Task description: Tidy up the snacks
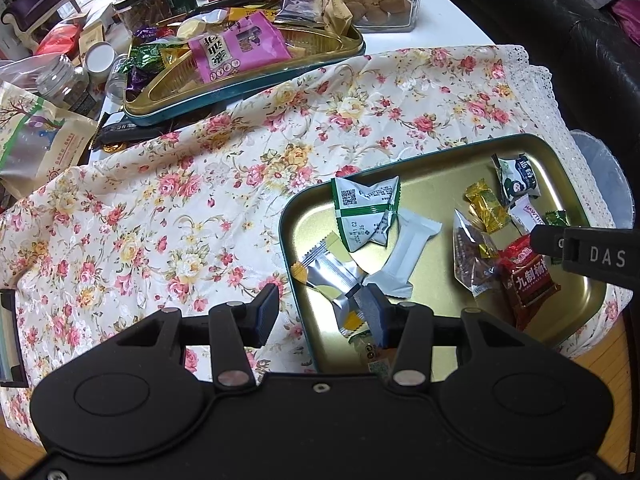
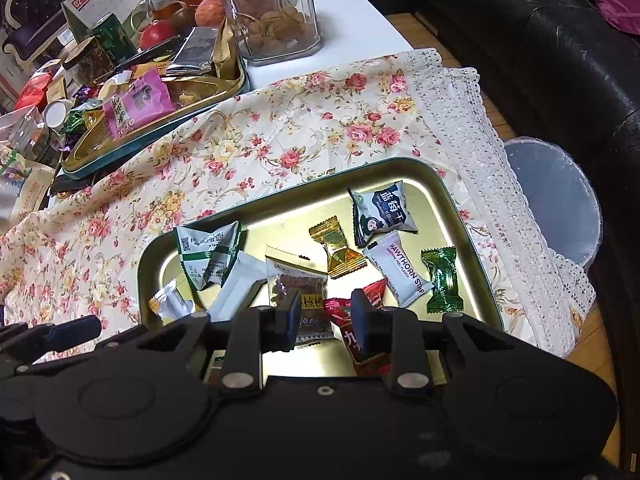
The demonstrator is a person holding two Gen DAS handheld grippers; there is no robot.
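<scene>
A gold tin tray [image 1: 432, 168] [image 2: 280, 204] lies on the floral cloth and holds several wrapped snacks: a green-white packet [image 1: 366, 208] [image 2: 208, 256], a silver-yellow packet [image 1: 332, 280], a white packet [image 1: 404, 256], a red packet [image 1: 528, 280] [image 2: 356, 320], a gold candy [image 2: 338, 252]. My left gripper [image 1: 320, 312] is open, straddling the tray's left rim above the silver-yellow packet. My right gripper [image 2: 326, 314] is open and empty, low over the red packet and a clear nut packet [image 2: 296, 280]; its finger shows in the left wrist view [image 1: 580, 254].
A second tin [image 1: 248, 92] [image 2: 132, 148] at the back left is heaped with snacks, including a pink packet [image 1: 236, 46]. A glass jar [image 2: 272, 8], apples, cans and bags crowd the far table. A bin [image 2: 560, 204] and black sofa stand to the right.
</scene>
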